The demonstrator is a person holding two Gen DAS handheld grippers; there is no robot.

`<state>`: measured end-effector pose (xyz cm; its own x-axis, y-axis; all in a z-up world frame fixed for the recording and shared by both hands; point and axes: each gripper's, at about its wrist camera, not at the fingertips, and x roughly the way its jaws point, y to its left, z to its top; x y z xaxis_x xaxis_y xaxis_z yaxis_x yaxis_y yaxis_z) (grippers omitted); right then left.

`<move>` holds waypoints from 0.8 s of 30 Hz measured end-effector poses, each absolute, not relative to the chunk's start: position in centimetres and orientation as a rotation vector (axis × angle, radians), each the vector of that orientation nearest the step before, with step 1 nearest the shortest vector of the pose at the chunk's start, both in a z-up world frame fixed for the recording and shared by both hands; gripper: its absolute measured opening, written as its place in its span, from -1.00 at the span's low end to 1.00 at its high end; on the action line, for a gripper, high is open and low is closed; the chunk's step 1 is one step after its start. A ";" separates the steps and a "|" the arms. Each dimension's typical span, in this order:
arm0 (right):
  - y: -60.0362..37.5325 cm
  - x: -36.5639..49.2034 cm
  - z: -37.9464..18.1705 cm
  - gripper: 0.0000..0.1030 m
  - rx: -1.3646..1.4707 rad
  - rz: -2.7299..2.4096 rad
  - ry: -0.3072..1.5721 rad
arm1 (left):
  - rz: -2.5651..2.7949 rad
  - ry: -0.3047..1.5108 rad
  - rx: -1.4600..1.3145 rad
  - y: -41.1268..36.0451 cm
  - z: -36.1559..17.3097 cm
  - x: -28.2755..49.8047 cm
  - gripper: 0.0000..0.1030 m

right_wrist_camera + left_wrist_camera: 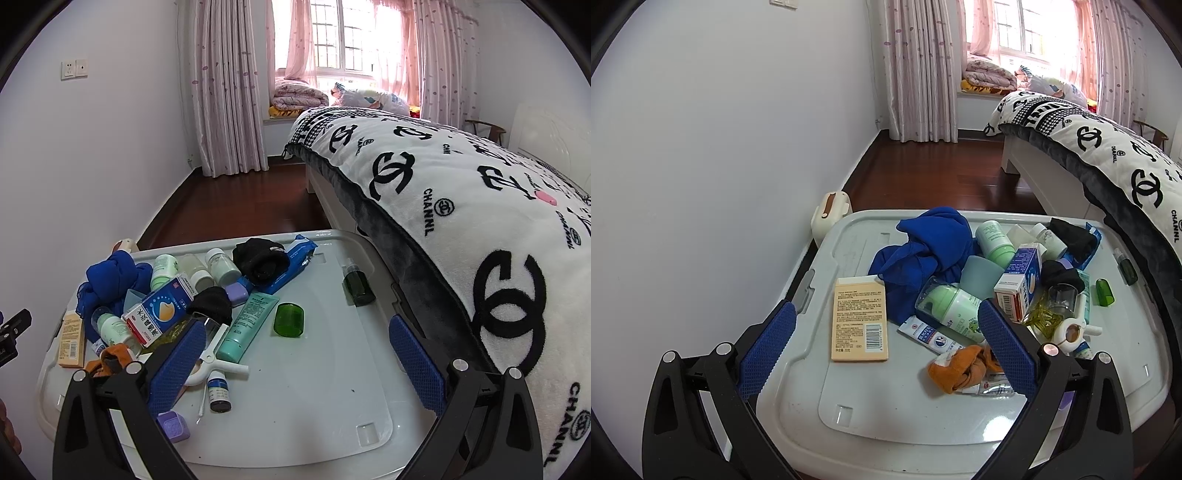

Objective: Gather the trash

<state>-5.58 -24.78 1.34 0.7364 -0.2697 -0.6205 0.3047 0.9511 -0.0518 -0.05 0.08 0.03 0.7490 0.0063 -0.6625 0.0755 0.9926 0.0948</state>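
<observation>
A grey storage-box lid carries a heap of clutter. In the left wrist view a tan carton lies flat, with a blue cloth, a green-white bottle, a small tube, an orange rag and a red-blue medicine box beside it. My left gripper hangs open above the carton and bottle, holding nothing. The right wrist view shows a teal tube, a green cap, a dark green bottle and a dropper bottle. My right gripper is open and empty over them.
A bed with a black-and-white blanket presses against the lid's right side. A white wall runs along the left, with a cream container on the floor beside it. Dark wood floor lies beyond, toward curtains and a window.
</observation>
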 end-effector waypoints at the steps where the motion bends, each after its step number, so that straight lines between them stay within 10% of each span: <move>1: -24.8 -5.6 1.4 0.90 0.054 -0.316 0.673 | -0.037 0.723 0.118 0.1 0.0 -0.1 0.87; 24: -25.0 -5.5 1.2 0.90 0.061 -0.315 0.673 | -0.037 0.729 0.113 0.3 -0.1 0.0 0.87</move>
<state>-5.55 -25.03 1.21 0.7364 -0.2670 -0.6216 0.3064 0.9508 -0.0454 0.01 0.32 -0.11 0.7453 0.0057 -0.6667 0.0732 0.9932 0.0904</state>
